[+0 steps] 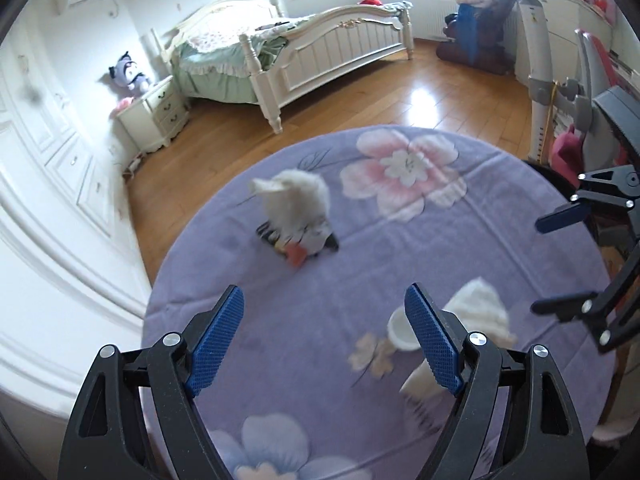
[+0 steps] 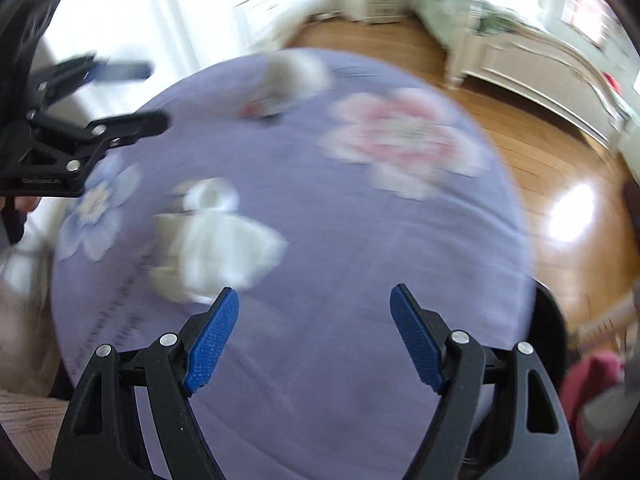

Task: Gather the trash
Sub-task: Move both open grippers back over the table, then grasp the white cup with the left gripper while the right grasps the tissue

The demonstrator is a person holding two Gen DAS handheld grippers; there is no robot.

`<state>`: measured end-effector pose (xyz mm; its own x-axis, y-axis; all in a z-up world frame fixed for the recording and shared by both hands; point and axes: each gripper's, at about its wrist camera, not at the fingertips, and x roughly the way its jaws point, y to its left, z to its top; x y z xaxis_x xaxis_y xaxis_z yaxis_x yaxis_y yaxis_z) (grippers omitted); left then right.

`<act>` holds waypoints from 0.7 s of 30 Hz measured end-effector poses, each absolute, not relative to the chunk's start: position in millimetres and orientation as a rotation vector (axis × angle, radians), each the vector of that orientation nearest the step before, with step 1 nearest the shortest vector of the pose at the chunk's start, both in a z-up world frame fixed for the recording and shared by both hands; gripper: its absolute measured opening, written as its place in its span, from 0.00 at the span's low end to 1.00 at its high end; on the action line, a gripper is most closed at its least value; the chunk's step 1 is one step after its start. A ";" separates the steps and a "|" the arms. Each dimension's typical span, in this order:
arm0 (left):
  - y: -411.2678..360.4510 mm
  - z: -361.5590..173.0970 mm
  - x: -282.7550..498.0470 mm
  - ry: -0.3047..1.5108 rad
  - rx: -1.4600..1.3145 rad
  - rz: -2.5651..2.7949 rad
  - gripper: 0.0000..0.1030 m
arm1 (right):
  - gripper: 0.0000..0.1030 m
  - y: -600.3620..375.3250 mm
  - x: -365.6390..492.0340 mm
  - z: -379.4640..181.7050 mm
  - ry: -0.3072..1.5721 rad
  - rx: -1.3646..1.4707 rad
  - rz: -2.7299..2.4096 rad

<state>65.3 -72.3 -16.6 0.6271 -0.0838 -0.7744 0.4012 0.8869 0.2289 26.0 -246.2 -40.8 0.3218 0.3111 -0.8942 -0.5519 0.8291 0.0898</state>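
Two claws (image 1: 324, 340) (image 2: 314, 332) empty, apart.

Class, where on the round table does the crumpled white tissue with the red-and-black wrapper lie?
In the left wrist view, the tissue pile lies left of centre on the purple tablecloth, beside the pink flower print.

Left tool (image 1: 324, 344), right tool (image 2: 314, 336) — black frames, blue textured pads, silver screws

The only lettering in view is a small pale imprint on the black body of the left claw (image 2: 124, 96), seen from the right wrist, up and to the left of the right claw (image 2: 314, 334). It is too blurred and small to read. No other text, number or sign can be read.
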 end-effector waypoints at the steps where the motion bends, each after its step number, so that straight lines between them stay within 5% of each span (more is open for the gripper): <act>1: -66.6 -18.3 61.6 0.851 0.415 -0.285 0.79 | 0.75 -227.9 23.7 -44.5 1.118 -0.270 0.599; 9: -48.3 -32.0 55.3 0.863 0.384 -0.324 0.79 | 0.72 -174.3 25.5 -62.1 1.172 -0.291 0.624; 10: -47.3 -33.8 56.6 0.865 0.382 -0.335 0.79 | 0.66 -171.9 27.6 -64.3 1.182 -0.280 0.633; 11: -48.8 -37.5 59.3 0.874 0.376 -0.357 0.79 | 0.41 -173.3 30.1 -67.7 1.197 -0.264 0.640; 12: -53.2 -41.8 59.8 0.877 0.375 -0.366 0.79 | 0.26 -174.0 32.5 -70.0 1.216 -0.251 0.640; 14: -60.3 -50.6 63.8 0.888 0.384 -0.391 0.77 | 0.15 -176.4 36.8 -71.1 1.224 -0.227 0.633; 21: -99.2 -79.8 66.0 0.921 0.437 -0.485 0.76 | 0.10 -191.8 33.8 -64.3 1.220 -0.226 0.604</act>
<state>66.0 -99.2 -79.8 0.5136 -0.2076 -0.8325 0.5690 0.8087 0.1494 33.8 -191.8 -64.3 0.2110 0.3127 -0.9261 -0.5472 0.8229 0.1531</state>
